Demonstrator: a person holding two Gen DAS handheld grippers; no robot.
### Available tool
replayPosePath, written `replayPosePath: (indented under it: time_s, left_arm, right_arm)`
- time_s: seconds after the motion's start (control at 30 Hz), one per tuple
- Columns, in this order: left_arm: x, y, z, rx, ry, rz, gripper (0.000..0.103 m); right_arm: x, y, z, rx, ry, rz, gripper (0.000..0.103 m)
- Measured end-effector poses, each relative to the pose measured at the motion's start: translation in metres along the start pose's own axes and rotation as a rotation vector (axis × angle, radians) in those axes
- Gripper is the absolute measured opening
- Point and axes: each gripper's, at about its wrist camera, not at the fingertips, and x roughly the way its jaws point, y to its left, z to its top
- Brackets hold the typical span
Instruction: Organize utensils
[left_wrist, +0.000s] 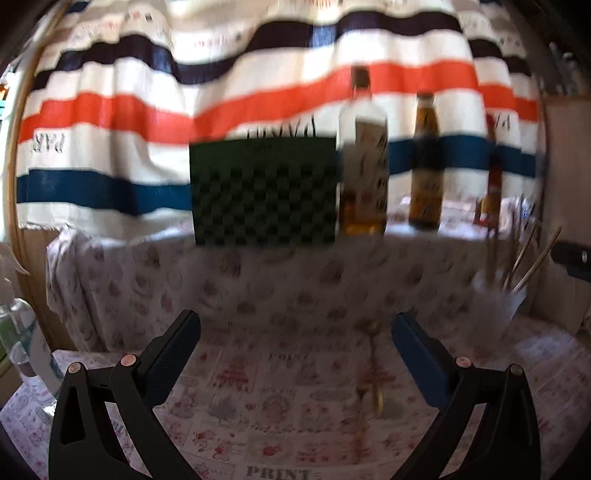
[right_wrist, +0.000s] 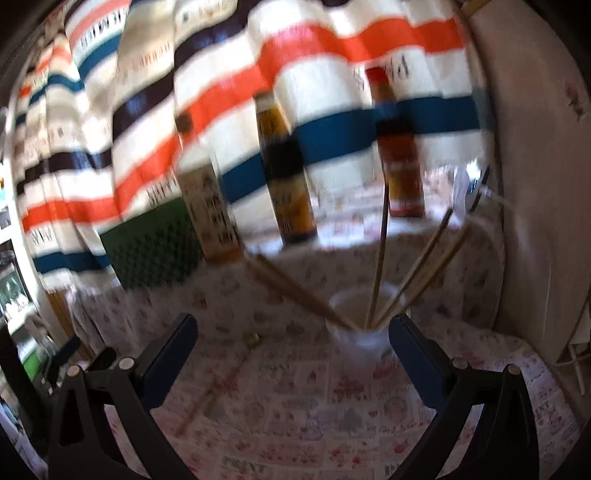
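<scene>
A gold spoon (left_wrist: 373, 363) lies lengthwise on the patterned tablecloth, just inside the right finger of my left gripper (left_wrist: 295, 354), which is open and holds nothing. A white cup (left_wrist: 496, 299) with several wooden chopsticks (left_wrist: 532, 254) stands at the right. In the right wrist view the same cup (right_wrist: 360, 332) with its chopsticks (right_wrist: 382, 258) is close ahead, slightly right of centre, between the open fingers of my right gripper (right_wrist: 293, 354). The spoon (right_wrist: 253, 339) lies to the cup's left, its handle running toward the lower left. Both views are blurred.
Three sauce bottles stand on a raised ledge behind: a clear one (left_wrist: 364, 162), a dark one (left_wrist: 426, 166), a red-capped one (right_wrist: 400, 155). A green perforated box (left_wrist: 264, 190) sits left of them. A striped cloth hangs behind; a wall panel (right_wrist: 535, 184) closes the right.
</scene>
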Motion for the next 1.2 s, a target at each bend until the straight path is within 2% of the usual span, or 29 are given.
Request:
replayPosePath:
  time_s: [0.1,0.27,0.37,0.43,0.53,0.6,0.7,0.73,0.77,0.83,0.93,1.07,1.2]
  left_arm:
    - [0.003,0.003,-0.005,-0.012,-0.004,0.005,0.103]
    - [0.018,0.003,-0.010,-0.078,0.134,-0.047,0.103]
    - [0.029,0.004,-0.014,-0.115,0.219,0.046,0.103]
    - [0.037,0.011,-0.017,-0.141,0.264,0.007,0.102]
    - [0.050,0.012,-0.021,-0.122,0.338,-0.057,0.102]
    - [0.053,0.014,-0.026,-0.139,0.354,-0.055,0.102]
    - [0.056,0.013,-0.028,-0.151,0.391,-0.119,0.097]
    - [0.057,0.011,-0.028,-0.161,0.405,-0.143,0.095]
    - [0.059,0.011,-0.029,-0.173,0.428,-0.175,0.083]
    - [0.063,0.012,-0.033,-0.231,0.477,-0.241,0.067]
    - [0.069,0.010,-0.038,-0.270,0.523,-0.309,0.051]
    - [0.067,-0.002,-0.041,-0.213,0.528,-0.281,0.049]
    - [0.069,-0.003,-0.041,-0.223,0.544,-0.295,0.049]
  right_arm:
    - [0.018,-0.002,-0.016,-0.017,0.063,-0.050,0.103]
    - [0.038,-0.003,-0.029,-0.042,0.132,-0.076,0.103]
    - [0.043,-0.004,-0.034,-0.042,0.144,-0.089,0.103]
    - [0.043,-0.003,-0.035,-0.048,0.149,-0.088,0.103]
    - [0.046,-0.002,-0.037,-0.062,0.159,-0.094,0.103]
    - [0.048,-0.001,-0.039,-0.068,0.168,-0.099,0.103]
    - [0.052,0.001,-0.041,-0.079,0.183,-0.104,0.103]
    - [0.053,0.001,-0.041,-0.083,0.186,-0.106,0.103]
    - [0.053,0.001,-0.042,-0.085,0.188,-0.108,0.103]
    - [0.054,0.001,-0.042,-0.089,0.191,-0.114,0.103]
    - [0.054,0.001,-0.042,-0.084,0.191,-0.121,0.103]
    - [0.052,0.009,-0.044,-0.110,0.195,-0.098,0.103]
    - [0.053,0.020,-0.048,-0.171,0.204,-0.106,0.103]
